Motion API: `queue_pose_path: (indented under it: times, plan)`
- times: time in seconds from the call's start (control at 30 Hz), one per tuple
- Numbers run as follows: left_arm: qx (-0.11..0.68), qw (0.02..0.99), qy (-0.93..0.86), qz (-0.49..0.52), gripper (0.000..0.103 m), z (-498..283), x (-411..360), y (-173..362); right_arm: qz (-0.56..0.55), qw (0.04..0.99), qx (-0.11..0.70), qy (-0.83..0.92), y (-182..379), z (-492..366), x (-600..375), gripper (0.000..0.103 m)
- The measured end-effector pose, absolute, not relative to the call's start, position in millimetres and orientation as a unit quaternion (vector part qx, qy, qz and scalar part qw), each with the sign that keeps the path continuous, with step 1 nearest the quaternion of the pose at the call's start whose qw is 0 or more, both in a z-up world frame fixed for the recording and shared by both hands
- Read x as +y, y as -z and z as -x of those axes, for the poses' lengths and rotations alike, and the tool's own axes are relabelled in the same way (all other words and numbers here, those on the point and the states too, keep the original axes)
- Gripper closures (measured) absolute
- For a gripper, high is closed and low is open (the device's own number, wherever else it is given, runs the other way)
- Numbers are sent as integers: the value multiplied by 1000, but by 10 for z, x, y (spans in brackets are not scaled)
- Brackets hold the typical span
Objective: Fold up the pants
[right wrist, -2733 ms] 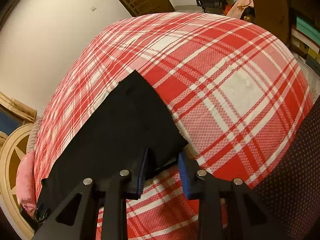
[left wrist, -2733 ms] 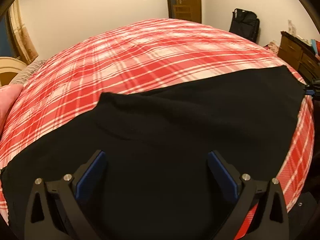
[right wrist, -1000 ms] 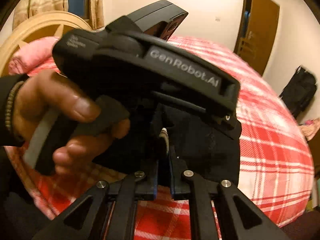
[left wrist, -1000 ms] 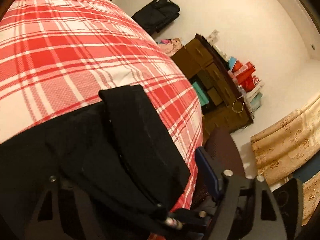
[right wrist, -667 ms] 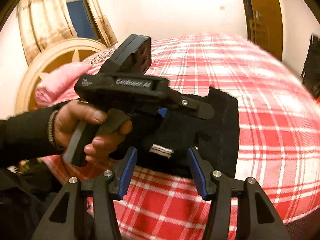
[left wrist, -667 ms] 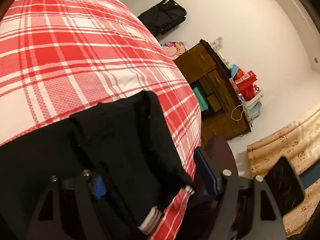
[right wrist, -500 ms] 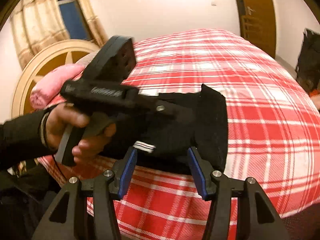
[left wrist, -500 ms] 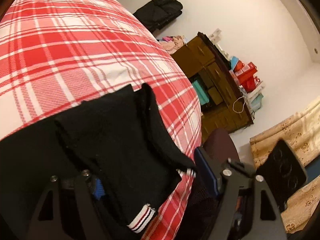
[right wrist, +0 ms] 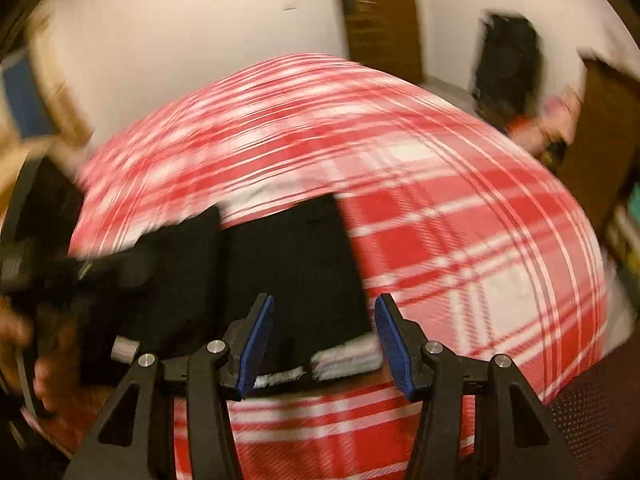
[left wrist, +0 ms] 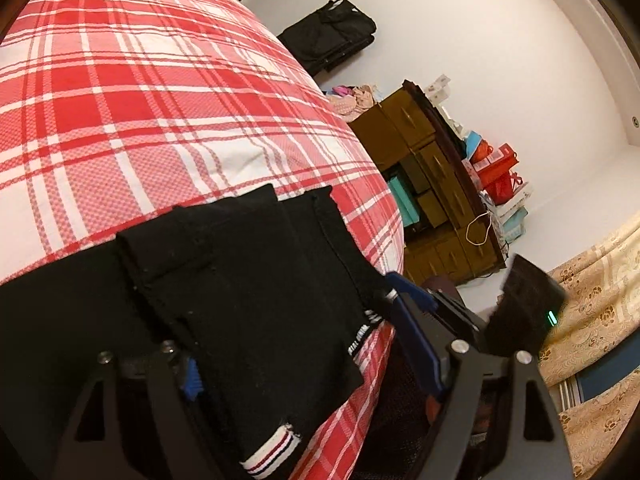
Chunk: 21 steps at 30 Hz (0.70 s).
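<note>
Starting with the left wrist view. Finding the black pants (left wrist: 248, 288) filling the lower left of the frame, lying in stacked folds on the red plaid bedspread (left wrist: 140, 100), close to its edge. Noticing a striped cuff (left wrist: 272, 448) pointing toward the bottom centre. Keeping the left gripper (left wrist: 304, 360) spread wide and pinching nothing, with cloth draping over the left finger and hiding most of its blue pad, and the right finger showing bare just beside the fold's edge. Passing a black bag (left wrist: 332, 40) at the upper centre, a wooden dresser (left wrist: 432, 184) at centre right, then a dark block with a green light (left wrist: 528, 308) and a patterned curtain (left wrist: 592, 320) at the lower right.

Moving to the right wrist view, blurring heavily. Making out a hand (right wrist: 44, 372) at the far left, wrapping around a dark handle. Seeing the pants again at the centre, lying folded on the bedspread. Holding the right gripper (right wrist: 324, 344) wide at the bottom centre, with white-striped cuffs lying between its blue pads; not being able to tell whether touching them. Glimpsing a brown door (right wrist: 380, 16) at the upper centre and the bag at the upper right.
</note>
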<state>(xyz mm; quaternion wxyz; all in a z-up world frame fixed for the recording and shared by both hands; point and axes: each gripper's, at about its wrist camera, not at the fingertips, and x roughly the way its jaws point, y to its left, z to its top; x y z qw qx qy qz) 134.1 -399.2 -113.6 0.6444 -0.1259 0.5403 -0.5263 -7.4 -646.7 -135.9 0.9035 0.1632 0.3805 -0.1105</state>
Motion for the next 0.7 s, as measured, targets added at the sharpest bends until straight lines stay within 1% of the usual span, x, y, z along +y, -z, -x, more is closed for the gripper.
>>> queue_pose_path:
  times: [0.1, 0.2, 0.23, 0.3, 0.33, 0.37, 0.4, 0.43, 0.47, 0.57, 0.67, 0.7]
  plan:
    - [541, 642, 528, 129, 21, -1340, -3980, 1130, -235, 877, 401, 118, 1462, 111, -6745, 49]
    - [542, 636, 531, 136, 21, -1333, -3942, 1127, -284, 869, 400, 71, 1467, 163, -6804, 49]
    - [542, 636, 532, 136, 21, -1332, -3935, 1128, -294, 866, 401, 50, 1457, 163, -6762, 51]
    - [543, 636, 531, 137, 21, -1330, -3926, 1132, -283, 864, 413, 49, 1484, 139, -6676, 59]
    - [543, 635, 532, 139, 21, -1332, -3922, 1130, -266, 867, 418, 60, 1485, 128, -6641, 69]
    - [543, 635, 531, 141, 21, -1337, -3915, 1130, -252, 868, 421, 70, 1482, 130, -6615, 76]
    - [543, 633, 531, 150, 21, -1349, -3894, 1133, -250, 869, 421, 77, 1479, 135, -6610, 80]
    - [543, 632, 530, 156, 21, -1360, -3873, 1138, -251, 869, 420, 80, 1477, 130, -6614, 88]
    - [544, 631, 529, 162, 21, -1371, -3856, 1144, -251, 870, 416, 81, 1465, 153, -6609, 92]
    - [546, 628, 526, 176, 21, -1400, -3806, 1146, -240, 890, 379, 76, 1293, 239, -6526, 95]
    - [550, 617, 528, 197, 21, -1440, -3751, 1165, -205, 915, 345, 43, 1028, 279, -6229, 98]
    - [552, 611, 528, 208, 21, -1464, -3729, 1174, -178, 924, 338, 29, 948, 275, -6025, 98]
